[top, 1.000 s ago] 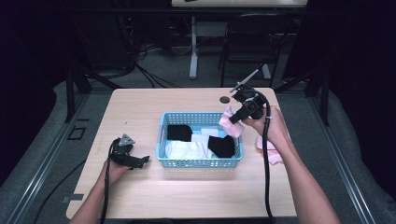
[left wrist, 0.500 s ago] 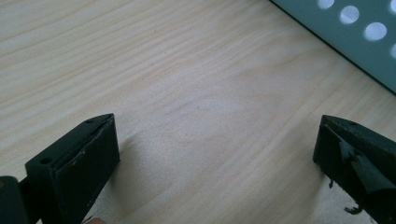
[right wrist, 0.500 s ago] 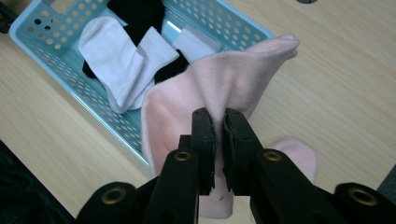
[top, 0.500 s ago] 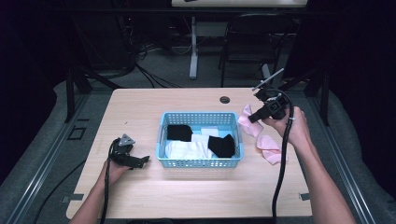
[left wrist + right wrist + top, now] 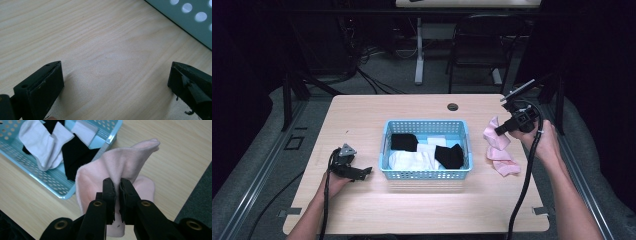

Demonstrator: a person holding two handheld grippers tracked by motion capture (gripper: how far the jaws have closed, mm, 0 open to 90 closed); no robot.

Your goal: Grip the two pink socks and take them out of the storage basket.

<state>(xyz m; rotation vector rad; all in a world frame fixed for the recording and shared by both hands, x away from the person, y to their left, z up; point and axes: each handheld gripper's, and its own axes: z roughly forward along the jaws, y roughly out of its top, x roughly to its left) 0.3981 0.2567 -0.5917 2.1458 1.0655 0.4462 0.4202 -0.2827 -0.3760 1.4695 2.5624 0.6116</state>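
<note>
A pink sock (image 5: 493, 137) (image 5: 117, 165) hangs pinched in my right gripper (image 5: 499, 131) (image 5: 116, 184), right of the blue basket (image 5: 426, 174) (image 5: 53, 182). Its lower end drapes onto another pink sock (image 5: 507, 164) lying on the table. Black socks (image 5: 449, 156) (image 5: 75, 153) and white socks (image 5: 412, 160) (image 5: 40, 142) lie inside the basket. My left gripper (image 5: 366, 171) (image 5: 115, 80) rests on the table left of the basket, jaws wide apart over bare wood with nothing between them.
The wooden table (image 5: 362, 115) has a dark cable hole (image 5: 453, 106) behind the basket. A chair (image 5: 477, 45) and desk legs stand beyond the far edge. Dark floor borders the table's right side (image 5: 200, 195).
My right gripper has carried the pink sock from over the basket's right end out to the right side of the table. The left gripper stayed put.
</note>
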